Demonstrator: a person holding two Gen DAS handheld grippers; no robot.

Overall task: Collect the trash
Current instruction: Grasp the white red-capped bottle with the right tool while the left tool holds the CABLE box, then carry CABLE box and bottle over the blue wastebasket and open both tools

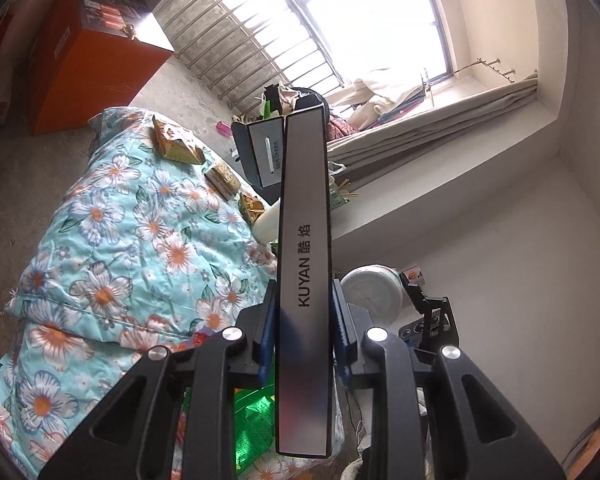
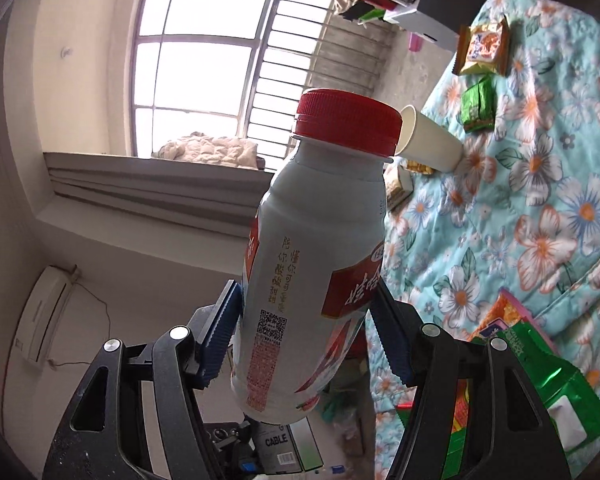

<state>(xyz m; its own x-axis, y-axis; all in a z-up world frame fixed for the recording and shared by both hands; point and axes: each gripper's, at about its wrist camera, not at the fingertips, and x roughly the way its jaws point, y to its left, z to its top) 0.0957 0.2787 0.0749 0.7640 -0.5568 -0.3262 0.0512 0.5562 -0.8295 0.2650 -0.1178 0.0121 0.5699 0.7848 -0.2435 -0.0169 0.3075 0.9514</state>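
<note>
My left gripper (image 1: 304, 332) is shut on a long grey KUYAN box (image 1: 305, 248), held up lengthwise above the floral quilt (image 1: 112, 248). My right gripper (image 2: 306, 330) is shut on a white drink bottle (image 2: 312, 264) with a red cap (image 2: 346, 118), lifted over the bed's edge. On the quilt lie gold snack packets (image 1: 176, 142), a white paper cup (image 2: 430, 142) on its side, a green packet (image 2: 478, 106), an orange-yellow snack packet (image 2: 484, 48) and a green bag (image 2: 556, 380) near my right fingers.
An orange box (image 1: 88, 52) stands on the floor by the barred window (image 1: 284, 32). A dark box (image 1: 260, 152) and cluttered items sit beyond the bed. A round white tub (image 1: 374, 292) and a green basket (image 1: 254, 424) are below my left gripper.
</note>
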